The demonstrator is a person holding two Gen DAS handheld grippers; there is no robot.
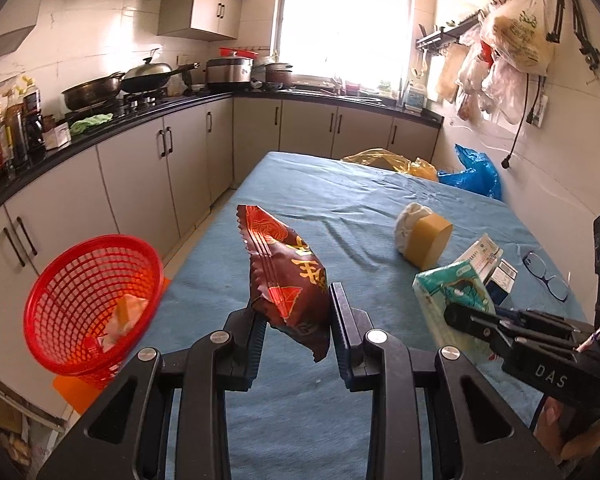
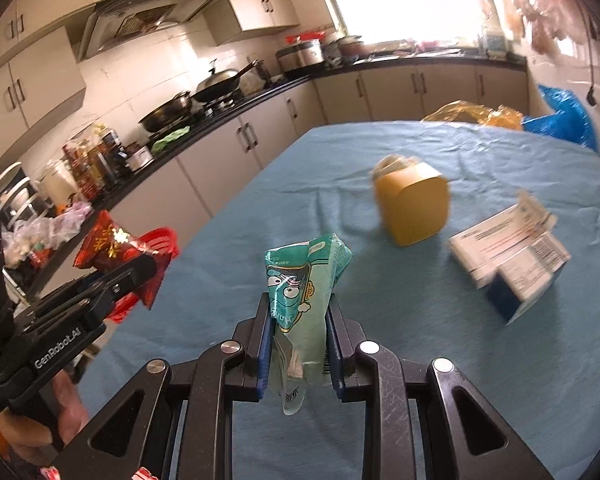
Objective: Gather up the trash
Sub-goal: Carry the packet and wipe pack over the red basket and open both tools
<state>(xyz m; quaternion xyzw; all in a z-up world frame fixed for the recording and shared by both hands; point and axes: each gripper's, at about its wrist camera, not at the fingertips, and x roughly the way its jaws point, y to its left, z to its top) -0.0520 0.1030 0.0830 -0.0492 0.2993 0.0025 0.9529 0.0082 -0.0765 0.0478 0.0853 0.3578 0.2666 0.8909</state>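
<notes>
My left gripper (image 1: 298, 320) is shut on a red-brown snack wrapper (image 1: 286, 276) and holds it above the blue-clothed table (image 1: 320, 400), to the right of the red mesh basket (image 1: 92, 304). My right gripper (image 2: 298, 336) is shut on a teal tissue packet (image 2: 304, 288) and holds it above the table. The packet (image 1: 448, 296) and the right gripper (image 1: 450, 314) also show in the left wrist view. The wrapper (image 2: 116, 246) and the left gripper (image 2: 148, 268) show at the left of the right wrist view. The basket (image 2: 156, 240) sits behind them and holds some paper scraps.
A yellow container (image 1: 426, 240) with crumpled white paper (image 1: 410, 220) lies mid-table. White and blue boxes (image 1: 488, 264) and glasses (image 1: 546, 274) lie at the right. Yellow (image 1: 392, 162) and blue (image 1: 474, 172) plastic bags sit at the far edge. Kitchen counters (image 1: 112, 132) line the left.
</notes>
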